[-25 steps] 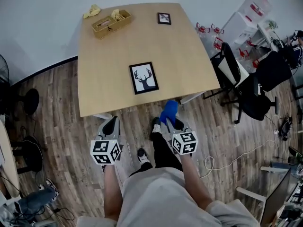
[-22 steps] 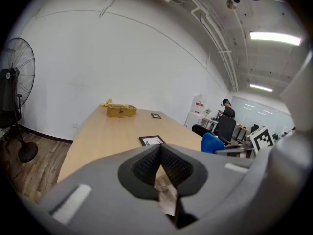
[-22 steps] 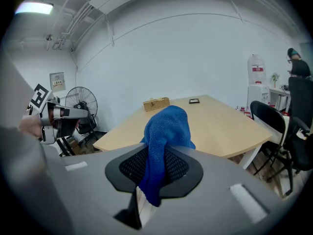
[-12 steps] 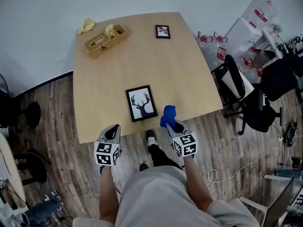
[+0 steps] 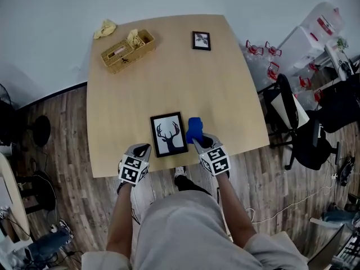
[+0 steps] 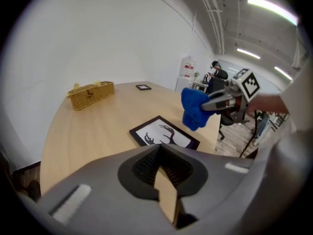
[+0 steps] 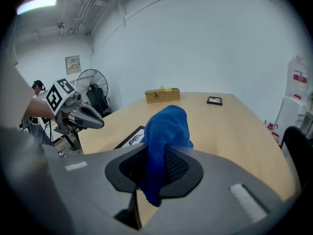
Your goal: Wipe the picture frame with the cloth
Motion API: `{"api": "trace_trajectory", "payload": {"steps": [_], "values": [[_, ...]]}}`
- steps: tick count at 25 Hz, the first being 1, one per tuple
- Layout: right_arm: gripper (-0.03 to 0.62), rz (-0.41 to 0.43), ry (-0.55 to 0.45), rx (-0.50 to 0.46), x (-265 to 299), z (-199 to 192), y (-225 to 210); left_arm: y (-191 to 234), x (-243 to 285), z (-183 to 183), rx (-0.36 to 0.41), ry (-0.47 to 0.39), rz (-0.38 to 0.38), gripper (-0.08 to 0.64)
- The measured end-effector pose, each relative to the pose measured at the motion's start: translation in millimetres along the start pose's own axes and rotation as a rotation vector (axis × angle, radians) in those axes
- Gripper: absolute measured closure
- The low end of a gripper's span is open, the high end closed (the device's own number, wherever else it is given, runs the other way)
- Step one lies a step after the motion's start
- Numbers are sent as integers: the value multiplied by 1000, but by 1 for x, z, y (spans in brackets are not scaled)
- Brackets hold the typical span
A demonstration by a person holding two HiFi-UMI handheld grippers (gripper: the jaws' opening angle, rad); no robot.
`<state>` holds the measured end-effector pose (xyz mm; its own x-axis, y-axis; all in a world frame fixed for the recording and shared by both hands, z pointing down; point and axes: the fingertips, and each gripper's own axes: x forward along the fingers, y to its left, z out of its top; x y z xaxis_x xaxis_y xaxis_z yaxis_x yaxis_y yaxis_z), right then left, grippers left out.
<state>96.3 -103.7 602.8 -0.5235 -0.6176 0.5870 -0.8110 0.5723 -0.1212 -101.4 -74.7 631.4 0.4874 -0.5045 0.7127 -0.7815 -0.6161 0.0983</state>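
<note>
A black picture frame (image 5: pixel 169 134) with a deer print lies flat near the front edge of the wooden table (image 5: pixel 219 89). My right gripper (image 5: pixel 197 140) is shut on a blue cloth (image 5: pixel 194 129), which hangs just right of the frame and above the table. In the right gripper view the cloth (image 7: pixel 165 131) bulges out of the jaws and hides part of the frame (image 7: pixel 130 137). My left gripper (image 5: pixel 140 150) is shut and holds nothing, at the table's front edge just left of the frame. From the left gripper view, the frame (image 6: pixel 164 133) lies ahead of it.
A wicker basket (image 5: pixel 127 50) and a yellow rag (image 5: pixel 104 28) sit at the table's far left. A small second frame (image 5: pixel 201 40) lies at the far right. Black office chairs (image 5: pixel 304 134) and a white shelf stand right of the table.
The person has stepped up to the table. Both grippers moved forward from over the floor to the table's front edge, and the blue cloth now hangs beside the frame.
</note>
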Motion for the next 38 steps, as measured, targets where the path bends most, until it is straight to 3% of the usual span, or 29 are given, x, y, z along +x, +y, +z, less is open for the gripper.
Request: {"api": "trace_trajectory", "payload": {"steps": [8,15,24,31,36,38], "values": [[535,95,63,-121,67,31,-14,-4,56,-9,88,172,-111,508],[535,136,60,-172,96,57,-16,1,80,-29,160,308,-116,508],[535,149,87,-152,122,47,-21,4,91,-32,254,408,-127,506],[535,124,121,-197,145,52,-26,1,92,-32,266,441,-125,506],[537,177,240,-183,170,11,-12,-1,92,-34,325,458,-151,506],[537,184,241,-171,173,-2,-6,-1,92,-33,345,469,-171,506]]}}
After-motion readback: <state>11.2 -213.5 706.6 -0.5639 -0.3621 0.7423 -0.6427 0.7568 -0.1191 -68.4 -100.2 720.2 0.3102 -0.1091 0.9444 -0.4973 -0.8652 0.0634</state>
